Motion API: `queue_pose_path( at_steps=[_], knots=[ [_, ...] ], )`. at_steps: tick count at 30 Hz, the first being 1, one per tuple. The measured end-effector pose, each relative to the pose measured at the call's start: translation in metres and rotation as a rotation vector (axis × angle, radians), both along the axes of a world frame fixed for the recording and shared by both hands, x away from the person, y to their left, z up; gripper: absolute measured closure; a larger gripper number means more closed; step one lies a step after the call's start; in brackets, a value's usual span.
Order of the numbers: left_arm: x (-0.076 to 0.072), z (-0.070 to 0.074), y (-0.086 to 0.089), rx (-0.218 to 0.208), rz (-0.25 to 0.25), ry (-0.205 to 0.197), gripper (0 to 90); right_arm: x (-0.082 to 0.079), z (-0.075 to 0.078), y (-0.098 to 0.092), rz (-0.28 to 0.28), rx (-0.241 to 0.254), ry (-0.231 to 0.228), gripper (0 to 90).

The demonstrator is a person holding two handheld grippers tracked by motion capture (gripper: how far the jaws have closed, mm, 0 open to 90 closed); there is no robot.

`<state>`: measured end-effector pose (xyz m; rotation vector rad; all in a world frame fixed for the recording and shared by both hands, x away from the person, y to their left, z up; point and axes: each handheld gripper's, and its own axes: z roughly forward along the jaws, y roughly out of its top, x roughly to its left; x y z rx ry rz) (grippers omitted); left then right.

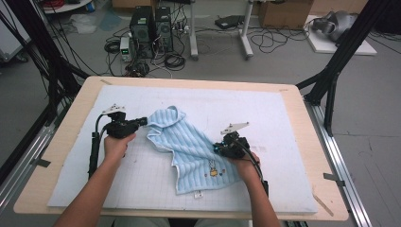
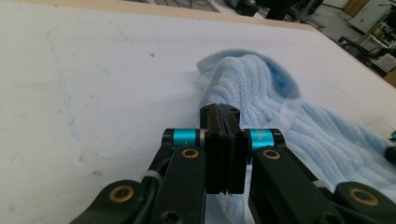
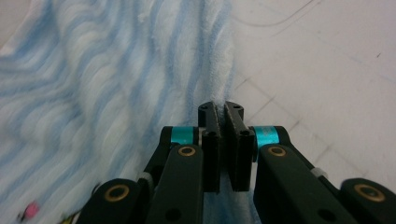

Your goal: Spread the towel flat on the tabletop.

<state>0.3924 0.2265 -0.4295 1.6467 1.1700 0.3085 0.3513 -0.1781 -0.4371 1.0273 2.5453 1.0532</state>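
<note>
towel [image 1: 189,146] | long axis diagonal on bench [image 1: 293,198], far-left to near-right | left tool [image 1: 142,121] clamped on far corner | right tool [image 1: 218,148] clamped on right edge

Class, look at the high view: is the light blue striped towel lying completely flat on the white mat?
No, the light blue striped towel is rumpled, with its upper left end bunched and raised off the white mat.

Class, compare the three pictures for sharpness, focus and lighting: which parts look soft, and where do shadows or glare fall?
High view: even, soft lighting, no glare, slightly coarse detail; faint shadows beside the blue towel. Left gripper view: the left gripper is crisp, the towel sharp, the far table edge softer. Right gripper view: the right gripper is sharp, while the towel at the near left corner smears out of focus.
</note>
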Motion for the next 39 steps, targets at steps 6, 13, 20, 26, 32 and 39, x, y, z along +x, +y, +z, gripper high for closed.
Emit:
queue_pose_path(
  at_steps=[6,13,20,26,32,39],
  knots=[
    [-0.001,-0.001,-0.007,0.005,0.000,0.000,88.4,-0.031,0.000,-0.022,0.010,0.004,-0.019,86.6],
    [0.000,-0.002,-0.008,0.017,0.015,0.005,88.6,-0.067,0.003,-0.052,-0.001,0.013,-0.029,86.6],
    [-0.001,-0.003,-0.007,0.029,0.021,0.002,89.3,-0.075,0.010,-0.063,0.054,0.054,-0.008,81.7],
    [-0.006,0.000,-0.024,-0.026,-0.036,-0.024,47.0,-0.038,0.027,-0.059,-0.070,0.216,-0.089,48.7],
    [-0.012,0.000,-0.046,-0.014,-0.106,-0.028,34.3,-0.015,0.028,-0.050,-0.117,0.184,-0.116,40.8],
    [-0.013,-0.013,-0.081,0.098,-0.162,0.033,28.6,-0.002,0.023,-0.048,-0.185,0.170,-0.116,34.8]
  ],
)
